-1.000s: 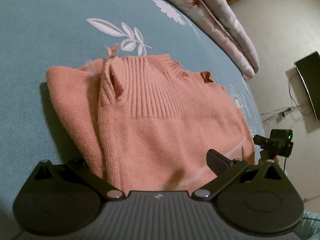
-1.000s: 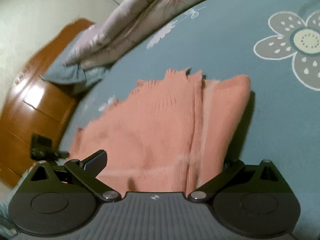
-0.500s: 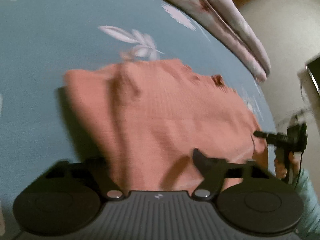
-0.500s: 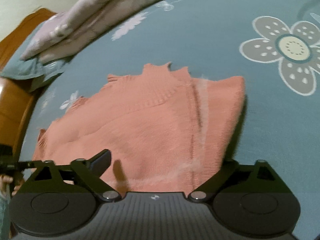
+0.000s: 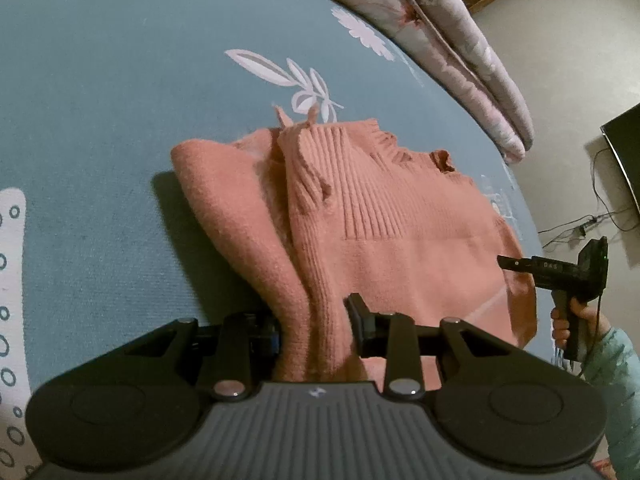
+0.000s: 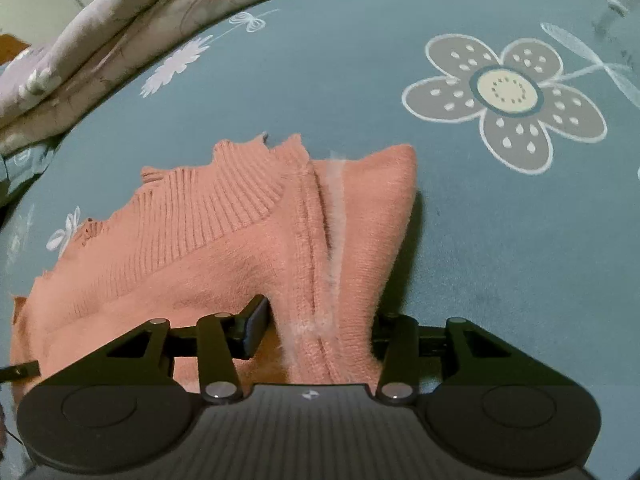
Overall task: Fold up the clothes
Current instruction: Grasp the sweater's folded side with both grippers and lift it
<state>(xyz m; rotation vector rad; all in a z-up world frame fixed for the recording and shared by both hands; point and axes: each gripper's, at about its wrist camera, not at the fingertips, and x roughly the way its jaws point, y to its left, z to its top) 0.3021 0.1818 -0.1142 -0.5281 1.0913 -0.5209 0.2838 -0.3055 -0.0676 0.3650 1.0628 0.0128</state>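
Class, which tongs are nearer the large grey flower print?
Right. The right tongs are closing around the sweater edge facing the grey flower; the left tongs grip its opposite edge.

In your left wrist view, the near hem of the sweater (image 5: 384, 248) goes under the gripper body, so you cannot see it. The left finger (image 5: 264, 330) is mostly hidden behind the bunched knit. The sleeve (image 5: 616, 360) is cut by the right edge. In your right wrist view, the right finger (image 6: 390, 322) hides behind the fold, and the pillows (image 6: 100, 40) are blurred and cut by the frame.
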